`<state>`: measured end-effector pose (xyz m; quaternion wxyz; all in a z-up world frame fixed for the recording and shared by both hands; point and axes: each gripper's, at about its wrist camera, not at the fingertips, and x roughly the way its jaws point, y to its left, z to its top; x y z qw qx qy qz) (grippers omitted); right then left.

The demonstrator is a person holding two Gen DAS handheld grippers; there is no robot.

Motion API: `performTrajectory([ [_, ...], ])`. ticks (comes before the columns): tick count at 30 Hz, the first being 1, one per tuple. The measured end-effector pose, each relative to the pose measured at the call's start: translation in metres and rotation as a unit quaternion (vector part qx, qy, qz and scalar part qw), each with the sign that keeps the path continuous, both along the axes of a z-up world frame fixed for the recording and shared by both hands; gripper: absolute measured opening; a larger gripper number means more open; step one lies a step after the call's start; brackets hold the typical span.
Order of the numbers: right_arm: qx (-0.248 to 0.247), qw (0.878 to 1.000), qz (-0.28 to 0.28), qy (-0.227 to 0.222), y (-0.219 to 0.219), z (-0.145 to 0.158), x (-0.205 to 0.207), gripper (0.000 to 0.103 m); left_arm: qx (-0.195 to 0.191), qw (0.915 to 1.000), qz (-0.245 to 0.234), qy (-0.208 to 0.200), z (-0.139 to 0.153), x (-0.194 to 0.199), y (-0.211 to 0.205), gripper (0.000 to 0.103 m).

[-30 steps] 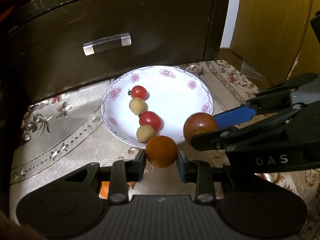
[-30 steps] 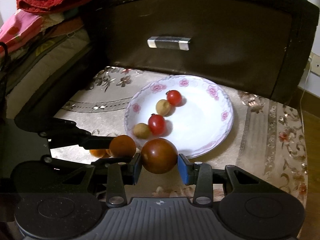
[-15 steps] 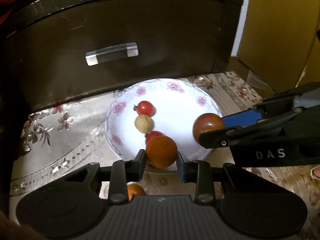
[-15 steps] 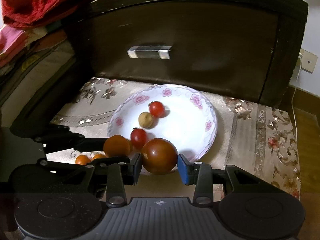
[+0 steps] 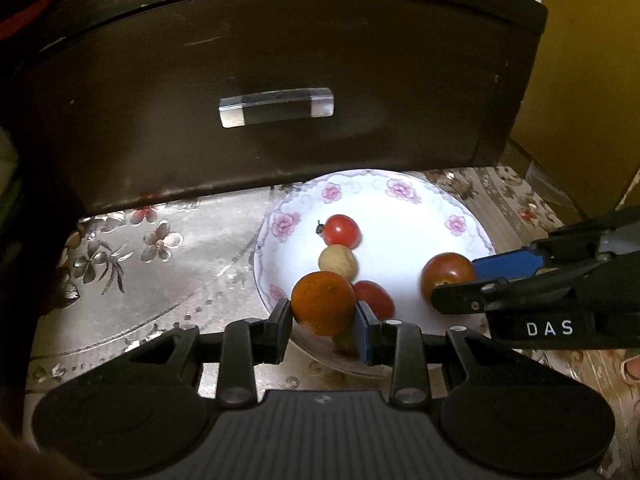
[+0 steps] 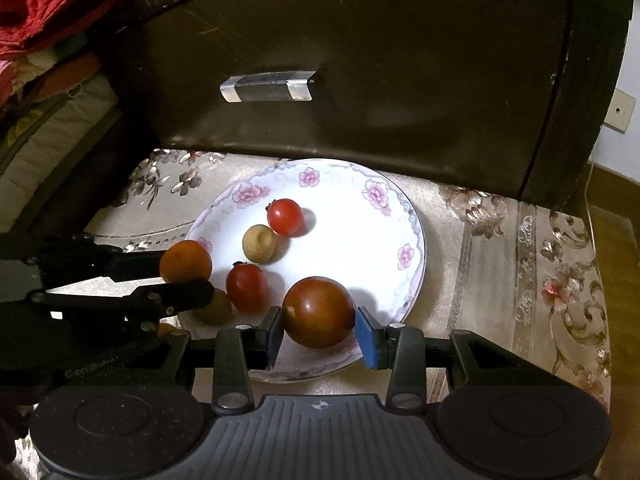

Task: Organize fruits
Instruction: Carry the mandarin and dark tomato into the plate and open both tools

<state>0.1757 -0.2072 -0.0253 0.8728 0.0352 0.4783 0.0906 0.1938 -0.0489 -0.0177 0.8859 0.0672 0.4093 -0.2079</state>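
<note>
I have my left gripper [image 5: 324,312] clamped on a round orange fruit [image 5: 323,303] and my right gripper [image 6: 319,330] on a dark red-brown tomato [image 6: 319,311], both over the white flower-rimmed plate's [image 6: 412,224] near edge, so next I judge lowering and releasing without knocking the small fruits.

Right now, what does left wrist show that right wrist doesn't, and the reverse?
Left wrist only: a yellow panel at the right edge.

Right wrist only: red cloth at upper left and a wall socket at right.

Both: the flowered plate with small red and tan fruits, the drawer handle, the left hand-held gripper shut on an orange fruit, and the right hand-held gripper shut on a dark red fruit.
</note>
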Motion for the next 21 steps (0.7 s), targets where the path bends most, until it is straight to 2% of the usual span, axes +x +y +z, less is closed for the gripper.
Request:
performTrajectory([
  [10,0.006,1.000,-0.001,-0.025,-0.0018,0.0025,0.0005,0.042,-0.006,0.9999,0.006,0.007,-0.0010,0.0000,0.0010,0.044],
  [21,0.002,1.000,-0.003,-0.026,-0.0009,0.0047,-0.0044,0.042,-0.003,1.0000,0.006,0.007,0.0021,-0.0056,0.0017,0.045],
])
